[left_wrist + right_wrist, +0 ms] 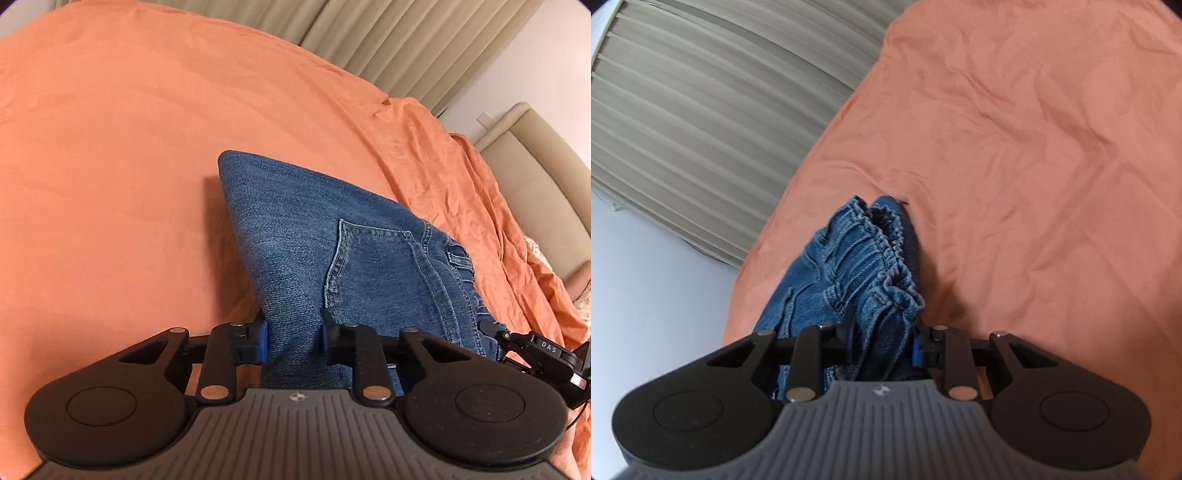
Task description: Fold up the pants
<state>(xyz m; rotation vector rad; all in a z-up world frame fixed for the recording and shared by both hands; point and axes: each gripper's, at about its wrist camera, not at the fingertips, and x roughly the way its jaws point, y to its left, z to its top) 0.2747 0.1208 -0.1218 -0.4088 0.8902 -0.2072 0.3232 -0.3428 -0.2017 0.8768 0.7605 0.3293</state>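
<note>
The blue denim pants (314, 236) hang lifted above the orange bed sheet (110, 166). My left gripper (293, 338) is shut on the denim next to the back pocket (369, 273). My right gripper (882, 341) is shut on the bunched elastic waistband (882, 254). In the left wrist view the right gripper's tip (495, 328) shows at the pants' right edge, close beside mine. The lower legs are hidden.
Beige curtains (683, 122) hang beyond the bed's far edge. A padded beige headboard (535, 177) stands at the right. The sheet (1034, 147) is wrinkled there. A floral pillow edge (583, 295) peeks in at far right.
</note>
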